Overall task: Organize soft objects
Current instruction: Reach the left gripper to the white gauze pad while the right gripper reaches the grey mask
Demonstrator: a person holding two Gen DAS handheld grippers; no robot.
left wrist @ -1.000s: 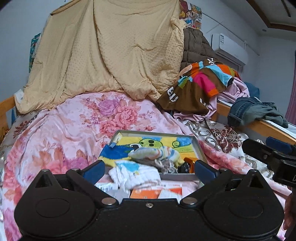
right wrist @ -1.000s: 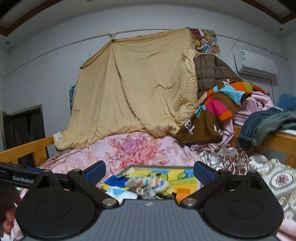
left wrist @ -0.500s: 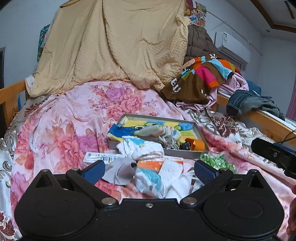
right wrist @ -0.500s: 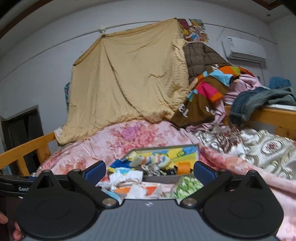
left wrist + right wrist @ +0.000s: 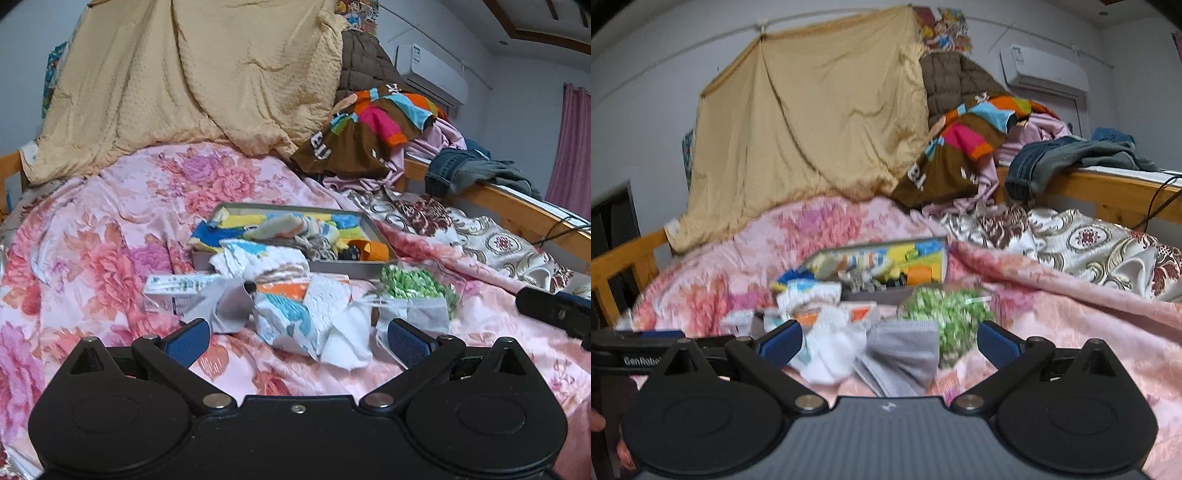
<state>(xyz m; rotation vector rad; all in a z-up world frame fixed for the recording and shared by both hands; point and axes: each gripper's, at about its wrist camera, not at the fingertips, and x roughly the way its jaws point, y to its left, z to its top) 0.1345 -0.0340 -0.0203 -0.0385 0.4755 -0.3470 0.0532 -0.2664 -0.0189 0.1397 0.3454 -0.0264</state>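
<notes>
A pile of small soft items lies on the pink floral quilt (image 5: 92, 236): a white cloth with blue and orange print (image 5: 303, 314), a grey sock (image 5: 229, 302), a green-and-white fluffy piece (image 5: 413, 282) and a white towel (image 5: 266, 258). Behind them a grey tray (image 5: 351, 267) holds a yellow-blue cloth and striped socks (image 5: 295, 227). My left gripper (image 5: 297, 341) is open, just short of the white cloth. My right gripper (image 5: 888, 341) is open above a grey cloth (image 5: 901, 354), with the green piece (image 5: 945, 314) beyond.
A tan blanket (image 5: 207, 74) hangs at the back. Colourful clothes (image 5: 373, 125) and jeans (image 5: 472, 173) lie on the wooden rail (image 5: 517, 210) at right. A patterned cream cover (image 5: 1089, 243) lies right. A small white box (image 5: 173, 288) sits left of the pile.
Both grippers have pulled back and tilted down, so the pile in front of the tray has come into view. Both stay open. The right wrist view is blurred from motion.
</notes>
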